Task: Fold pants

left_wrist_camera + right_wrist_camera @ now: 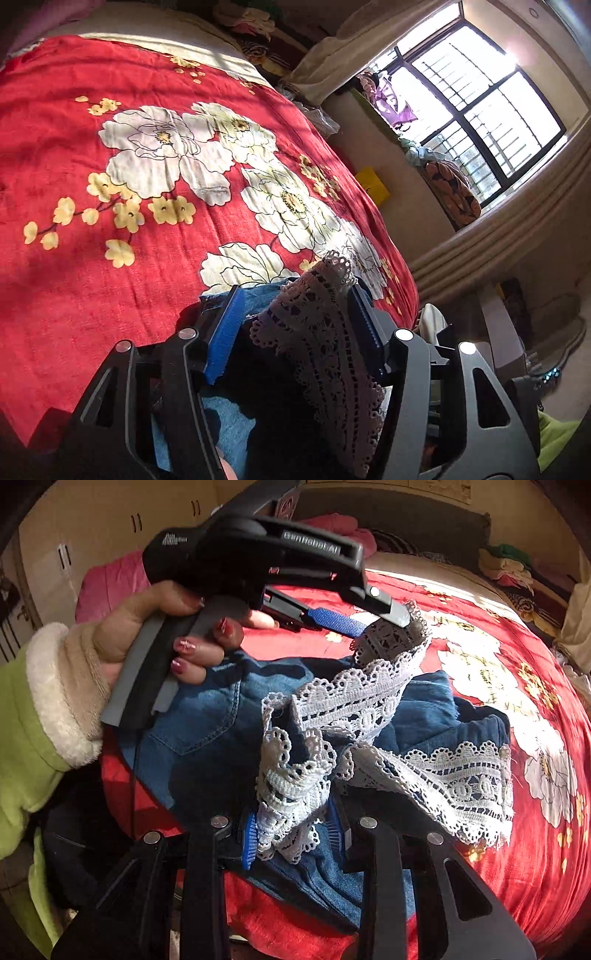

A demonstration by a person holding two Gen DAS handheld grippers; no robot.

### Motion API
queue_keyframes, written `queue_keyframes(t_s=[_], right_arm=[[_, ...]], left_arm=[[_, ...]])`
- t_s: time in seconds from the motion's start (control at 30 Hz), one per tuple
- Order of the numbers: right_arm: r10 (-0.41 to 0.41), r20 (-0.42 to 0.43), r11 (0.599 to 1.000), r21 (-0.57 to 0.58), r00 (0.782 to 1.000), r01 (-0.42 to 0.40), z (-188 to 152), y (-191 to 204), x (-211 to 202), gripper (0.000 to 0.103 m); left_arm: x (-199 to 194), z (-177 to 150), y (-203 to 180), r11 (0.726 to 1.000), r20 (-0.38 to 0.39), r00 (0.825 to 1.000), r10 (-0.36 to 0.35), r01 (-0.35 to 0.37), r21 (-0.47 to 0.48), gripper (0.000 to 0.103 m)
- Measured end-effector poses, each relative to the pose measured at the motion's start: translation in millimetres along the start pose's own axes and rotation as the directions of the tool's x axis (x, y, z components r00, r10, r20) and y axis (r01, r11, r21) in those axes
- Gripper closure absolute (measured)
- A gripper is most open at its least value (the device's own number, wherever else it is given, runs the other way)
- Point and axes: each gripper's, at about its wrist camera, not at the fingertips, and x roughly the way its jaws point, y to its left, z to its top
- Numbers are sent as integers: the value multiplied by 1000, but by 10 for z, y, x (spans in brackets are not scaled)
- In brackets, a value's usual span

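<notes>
Blue denim pants (207, 731) with white lace cuffs lie bunched on a red flowered bedspread (517, 686). In the right wrist view my left gripper (373, 624), held in a hand, pinches one lace cuff (391, 638) and lifts it. The left wrist view shows that lace cuff (325, 317) lying against the right blue pad, with a gap to the left pad (225, 332). My right gripper (295, 834) is closed around another lace cuff (291, 794) at the bottom. A third stretch of lace (465, 775) lies on the bed to the right.
The red bedspread (110, 166) stretches far ahead in the left wrist view. A window (480, 110), a yellow box (373, 184) and a patterned cushion (450, 192) lie beyond the bed's edge. Piled clothes (506, 565) and a pink blanket (107, 587) sit at the bed's far side.
</notes>
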Motion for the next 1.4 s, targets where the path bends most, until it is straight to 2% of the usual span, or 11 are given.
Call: queue_keyframes(t_s=[0.2,0.37,0.5,0.63,0.8,0.9,0.93,1.0,1.1,1.13,1.4], right_arm=[[106,31,994,-39,994,-105,-163,163,-99,38],[142,182,962,206,973,-179,-350,-505,-589,34],[42,187,867,481,981,-129,-526,-1351,-601,28],[105,186,740,642,977,-202,-599,-1946,-346,27],[263,146,689,663,954,-292,-576,-2048,-29,29],[295,156,678,660,943,-322,-497,-2053,-33,76],[299,168,681,651,939,-334,-439,-2043,-80,79],[297,186,719,602,937,-348,-255,-1972,-204,85],[314,207,753,540,926,-376,130,-1871,-279,86],[322,206,763,522,924,-382,270,-1826,-261,86],[340,15,848,427,940,-314,1058,-1361,452,84]], left_arm=[[-319,-74,82,999,57,998,18,-16,-46,38],[-429,-303,-46,999,63,997,42,-40,-34,29],[-430,-644,-147,997,50,997,62,-59,-54,29],[-394,-1022,-228,993,22,997,76,-74,-87,29],[-363,-1329,-380,988,-6,991,135,-135,-77,29],[-332,-1439,-418,989,-18,993,114,-115,-88,29],[-319,-1468,-428,990,-20,994,111,-112,-88,29],[-272,-1504,-467,988,-32,991,127,-130,-78,35],[-212,-1522,-518,983,-53,983,173,-176,-45,89],[-208,-1527,-507,983,-59,983,175,-178,-52,94],[-377,-1675,-411,980,-52,988,144,-150,-129,95]])
